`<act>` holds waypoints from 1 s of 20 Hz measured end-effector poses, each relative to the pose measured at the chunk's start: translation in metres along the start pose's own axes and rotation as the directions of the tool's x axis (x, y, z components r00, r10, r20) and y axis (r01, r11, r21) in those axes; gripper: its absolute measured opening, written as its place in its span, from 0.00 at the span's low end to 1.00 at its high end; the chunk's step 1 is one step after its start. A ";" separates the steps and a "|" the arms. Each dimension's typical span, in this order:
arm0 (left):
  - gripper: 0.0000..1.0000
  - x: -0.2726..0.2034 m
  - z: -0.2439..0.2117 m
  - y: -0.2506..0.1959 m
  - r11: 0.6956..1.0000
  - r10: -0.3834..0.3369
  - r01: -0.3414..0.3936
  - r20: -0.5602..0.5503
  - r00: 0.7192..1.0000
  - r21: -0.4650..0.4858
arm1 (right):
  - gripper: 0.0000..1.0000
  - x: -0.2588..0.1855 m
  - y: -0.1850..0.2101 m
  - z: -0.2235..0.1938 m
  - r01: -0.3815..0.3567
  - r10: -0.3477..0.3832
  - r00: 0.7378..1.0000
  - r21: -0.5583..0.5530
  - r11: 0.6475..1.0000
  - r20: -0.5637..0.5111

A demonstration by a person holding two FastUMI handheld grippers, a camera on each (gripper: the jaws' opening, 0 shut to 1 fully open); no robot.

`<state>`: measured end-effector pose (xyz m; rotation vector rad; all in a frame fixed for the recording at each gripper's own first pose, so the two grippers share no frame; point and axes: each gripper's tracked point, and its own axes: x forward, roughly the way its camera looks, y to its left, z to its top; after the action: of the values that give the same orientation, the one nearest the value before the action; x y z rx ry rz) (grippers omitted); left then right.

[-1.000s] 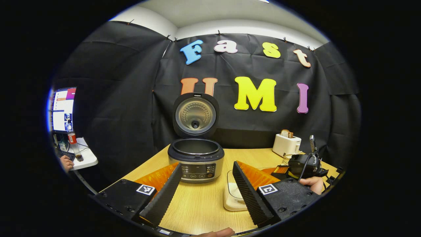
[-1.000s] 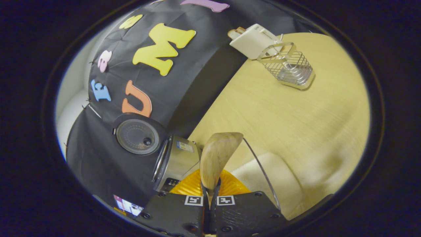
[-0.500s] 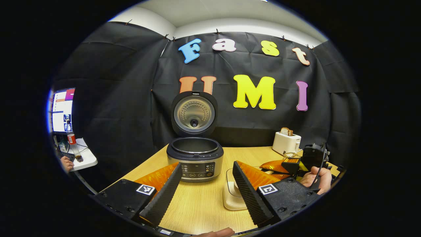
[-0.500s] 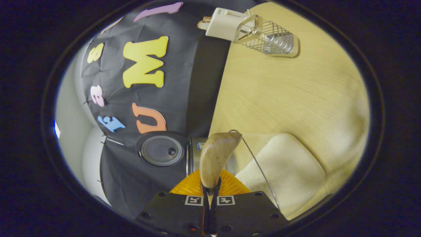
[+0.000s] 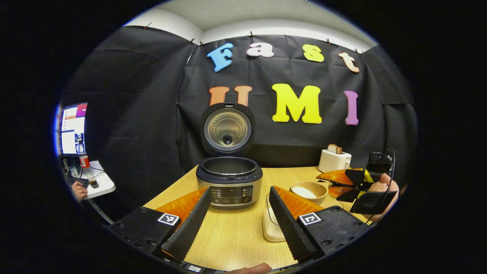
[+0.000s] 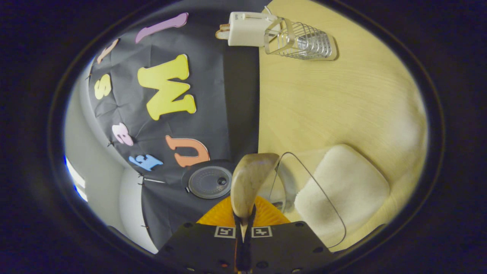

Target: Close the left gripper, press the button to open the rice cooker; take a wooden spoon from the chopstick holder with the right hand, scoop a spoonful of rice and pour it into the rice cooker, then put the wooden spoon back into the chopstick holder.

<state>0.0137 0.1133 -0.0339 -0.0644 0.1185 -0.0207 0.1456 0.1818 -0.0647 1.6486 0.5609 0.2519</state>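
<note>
The rice cooker point(image 5: 229, 182) stands open on the wooden table, its lid point(image 5: 227, 129) raised upright. My left gripper point(image 5: 239, 195) hovers open in front of it, with nothing between its fingers. To the right a wooden bowl of rice point(image 5: 308, 191) sits on the table. Past it a hand holds my right gripper point(image 5: 330, 183) above the table. In the right gripper view, rolled on its side, that gripper point(image 6: 243, 225) is shut on the wooden spoon point(image 6: 250, 183); I cannot tell what the spoon's bowl holds. The wire chopstick holder point(image 6: 299, 38) stands far off, beside the toaster point(image 6: 245, 28).
A pale rectangular container point(image 5: 271, 228) sits right of the cooker, near my left gripper's right finger. The toaster point(image 5: 334, 160) holds a slice of bread at the table's back right. Off the table to the left are a monitor point(image 5: 72, 127), a bottle point(image 5: 86, 167) and a person's hand.
The right gripper has risen and swung to the right with the spoon, rolling further onto its side, and the bowl of rice has come into sight. The left gripper has hardly moved.
</note>
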 end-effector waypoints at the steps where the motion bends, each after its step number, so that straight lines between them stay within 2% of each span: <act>1: 0.98 0.000 0.000 0.001 1.000 0.002 -0.002 0.001 1.000 0.005 | 0.00 0.000 0.008 0.000 -0.004 0.004 1.000 -0.017 1.000 0.005; 6: 0.98 -0.008 0.002 0.024 0.997 0.056 -0.056 0.009 0.998 0.055 | 0.00 0.007 0.046 0.007 0.009 -0.005 0.999 -0.093 0.996 0.047; 8: 0.98 -0.012 0.006 0.033 0.997 0.067 -0.068 0.024 0.997 0.048 | 0.00 0.010 0.058 0.011 0.019 -0.011 0.998 -0.125 0.992 0.067; 10: 0.98 -0.012 0.006 0.038 0.997 0.069 -0.070 0.020 0.997 0.028 | 0.00 0.016 0.067 0.018 0.044 -0.031 0.996 -0.151 0.988 0.087; 14: 0.98 -0.015 0.001 0.047 0.995 0.083 -0.083 0.002 0.997 0.056 | 0.01 0.034 0.092 0.035 0.106 -0.068 0.986 -0.254 0.961 0.153; 20: 0.98 -0.013 0.000 0.045 0.997 0.052 -0.052 0.001 0.999 0.050 | 0.00 0.089 0.158 0.025 0.076 -0.022 0.986 -0.330 0.941 0.163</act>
<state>0.0019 0.1590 -0.0350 -0.0108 0.1196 0.0287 0.2669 0.1940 0.0712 1.3082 0.4122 0.1676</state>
